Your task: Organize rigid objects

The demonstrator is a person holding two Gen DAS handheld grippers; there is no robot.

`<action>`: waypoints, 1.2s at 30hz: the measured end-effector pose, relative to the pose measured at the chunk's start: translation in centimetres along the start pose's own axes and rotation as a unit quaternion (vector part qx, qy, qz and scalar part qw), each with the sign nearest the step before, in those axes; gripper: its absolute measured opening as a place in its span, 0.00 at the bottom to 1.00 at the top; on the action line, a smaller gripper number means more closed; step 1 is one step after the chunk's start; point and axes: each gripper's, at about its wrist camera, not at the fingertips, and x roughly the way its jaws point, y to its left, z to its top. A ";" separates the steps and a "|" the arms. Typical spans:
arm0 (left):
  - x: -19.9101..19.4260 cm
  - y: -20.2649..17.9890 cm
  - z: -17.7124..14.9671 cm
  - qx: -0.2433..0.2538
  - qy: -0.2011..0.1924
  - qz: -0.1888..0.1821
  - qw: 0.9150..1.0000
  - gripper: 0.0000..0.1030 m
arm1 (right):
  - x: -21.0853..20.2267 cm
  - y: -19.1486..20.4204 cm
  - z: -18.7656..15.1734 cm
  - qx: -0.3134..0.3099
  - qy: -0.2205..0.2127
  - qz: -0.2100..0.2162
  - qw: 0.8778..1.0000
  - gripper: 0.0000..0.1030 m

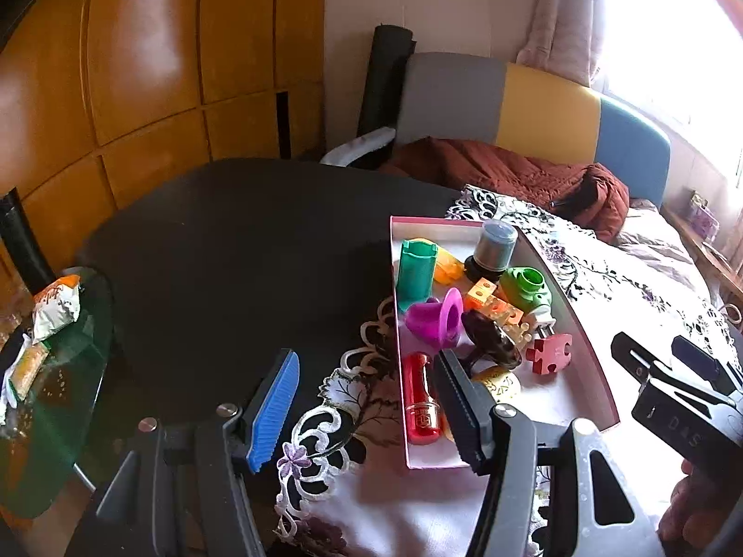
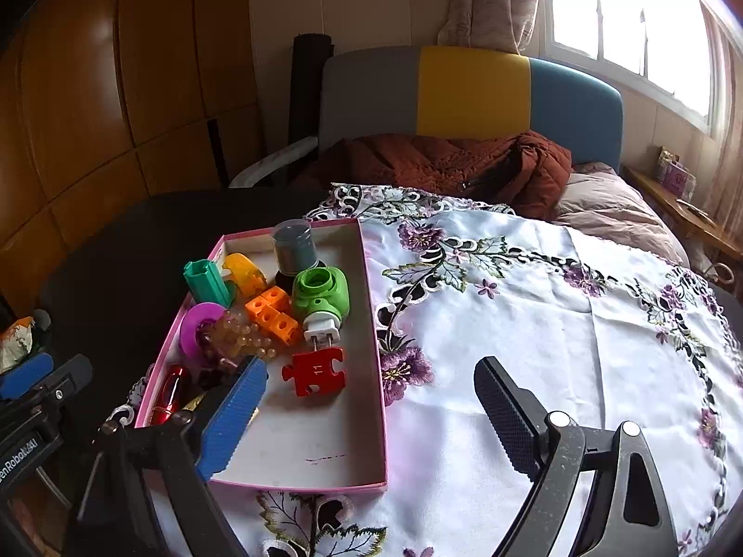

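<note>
A shallow pink-rimmed box [image 1: 586, 348] [image 2: 316, 436] sits on the embroidered white cloth. It holds a teal holder [image 1: 415, 274], a grey jar [image 2: 295, 246], a green plug-in device [image 2: 322, 294], orange cubes [image 2: 271, 313], a purple ring [image 1: 441, 318], a red puzzle piece [image 2: 316, 371] and a red tube [image 1: 420, 399]. My left gripper [image 1: 367, 408] stands open above the box's near left wall; the red tube lies below, beside the dark finger, untouched. My right gripper [image 2: 371, 417] is open over the box's near right corner, nothing between its pads.
The cloth [image 2: 534, 325] lies on a dark round table [image 1: 241, 250]. A glass side table with snack packets [image 1: 53, 306] stands at the left. Behind are a grey, yellow and blue headboard [image 2: 469, 93], a rust quilt [image 2: 441, 162] and wooden wardrobe doors [image 1: 139, 69].
</note>
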 end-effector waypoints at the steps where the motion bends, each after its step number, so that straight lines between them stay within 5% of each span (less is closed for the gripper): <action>1: 0.0 0.1 0.0 -0.002 0.000 0.002 1.000 0.59 | 0.0 0.0 0.0 -0.001 0.000 0.000 1.000 0.89; 36: 0.6 -0.1 -0.7 0.012 0.018 -0.004 1.000 0.50 | 0.9 1.4 -0.9 -0.017 0.014 0.001 1.000 0.89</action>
